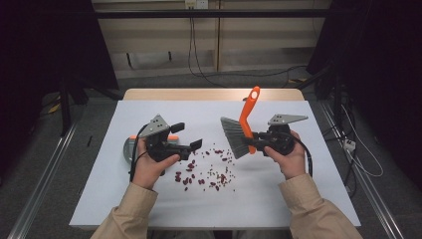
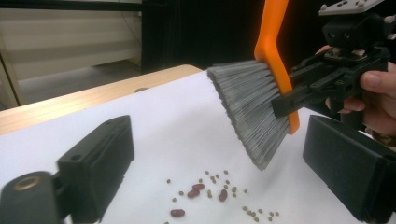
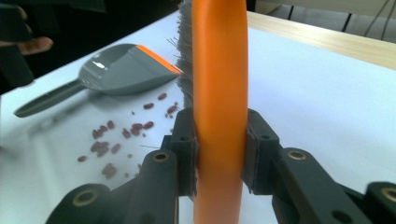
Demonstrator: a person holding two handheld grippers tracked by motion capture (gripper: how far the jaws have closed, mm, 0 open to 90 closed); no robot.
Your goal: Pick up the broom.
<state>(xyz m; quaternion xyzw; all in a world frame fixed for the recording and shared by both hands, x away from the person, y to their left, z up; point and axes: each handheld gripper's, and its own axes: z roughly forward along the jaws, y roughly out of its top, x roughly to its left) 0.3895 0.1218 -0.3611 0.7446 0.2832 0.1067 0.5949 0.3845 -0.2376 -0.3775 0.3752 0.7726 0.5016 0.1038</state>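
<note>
One white table (image 1: 308,199) carries everything, its wooden far edge showing at twelve o'clock. Two grippers work above it. The left gripper (image 1: 186,137) hovers at about nine o'clock from the table's middle, its jaws spread wide with nothing between them. The right gripper (image 1: 251,140) sits at about three o'clock, its jaws pinching the orange handle of the one brush (image 1: 244,130); in the right gripper view the pads press on both sides of that handle (image 3: 219,116). The brush is held clear of the table, its handle rising toward twelve o'clock and its grey bristles (image 2: 250,112) fanning down toward the left gripper, ending above the spill without touching it.

One grey dustpan (image 3: 119,70) with an orange lip lies flat on the table at nine o'clock, under and behind the left gripper, its handle pointing away from the brush.

Beans (image 1: 206,172) lie scattered between the two grippers, toward six o'clock from the brush: roughly thirty or more dark red ones, too many and too small to count exactly. Among them the left gripper view shows a similar number of tiny greenish beans (image 2: 219,179).
</note>
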